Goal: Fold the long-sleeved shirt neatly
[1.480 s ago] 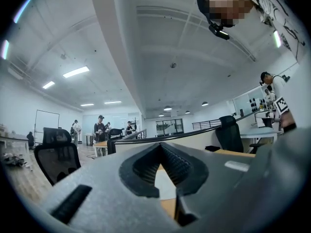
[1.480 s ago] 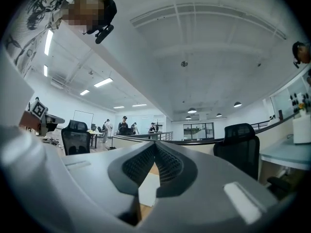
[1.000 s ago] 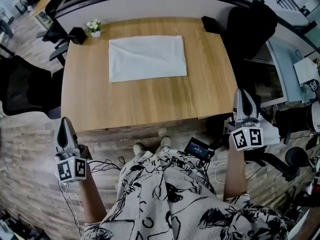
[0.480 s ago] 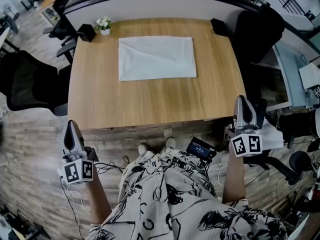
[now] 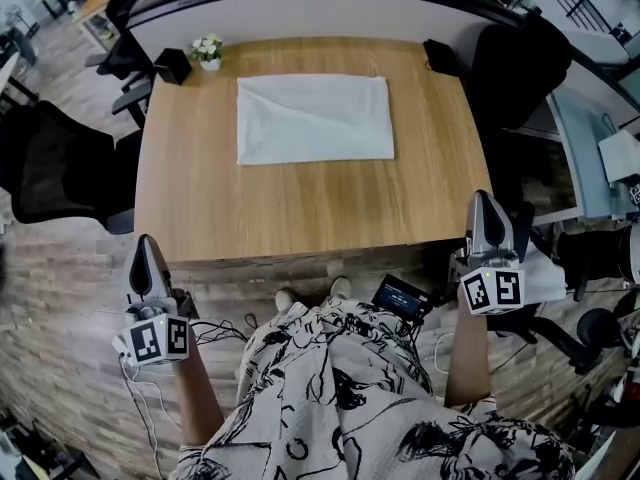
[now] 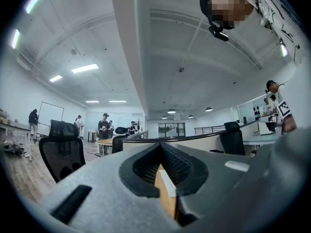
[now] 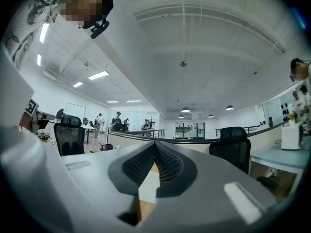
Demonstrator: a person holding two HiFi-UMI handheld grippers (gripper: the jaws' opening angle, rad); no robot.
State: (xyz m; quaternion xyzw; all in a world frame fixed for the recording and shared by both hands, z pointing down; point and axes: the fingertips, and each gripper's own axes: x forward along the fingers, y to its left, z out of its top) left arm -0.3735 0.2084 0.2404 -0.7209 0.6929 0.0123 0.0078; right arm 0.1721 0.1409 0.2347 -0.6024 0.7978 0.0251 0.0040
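Two claws, one in each of the person's hands, hang low at the person's sides, short of the near table edge and well apart from the cloth. On the left, the left claw (image 5: 147, 246) has its jaws pressed together on nothing; its own view shows only the ribbed pads (image 6: 172, 165) meeting, with a sliver of table beyond. Opposite, the right claw (image 5: 484, 203) is likewise closed and empty, pointing level toward the table. Both seem parked because nothing needs gripping. Beyond them, the wooden table (image 5: 300, 203) carries the long-sleeved shirt (image 5: 314, 118), a white cloth lying flat as a tidy rectangle toward the far side, edges squared, no sleeve showing. That shape suggests the folding is done. At the far left corner stand a small potted plant (image 5: 208, 50) and a black box (image 5: 175, 66), clear of the shirt
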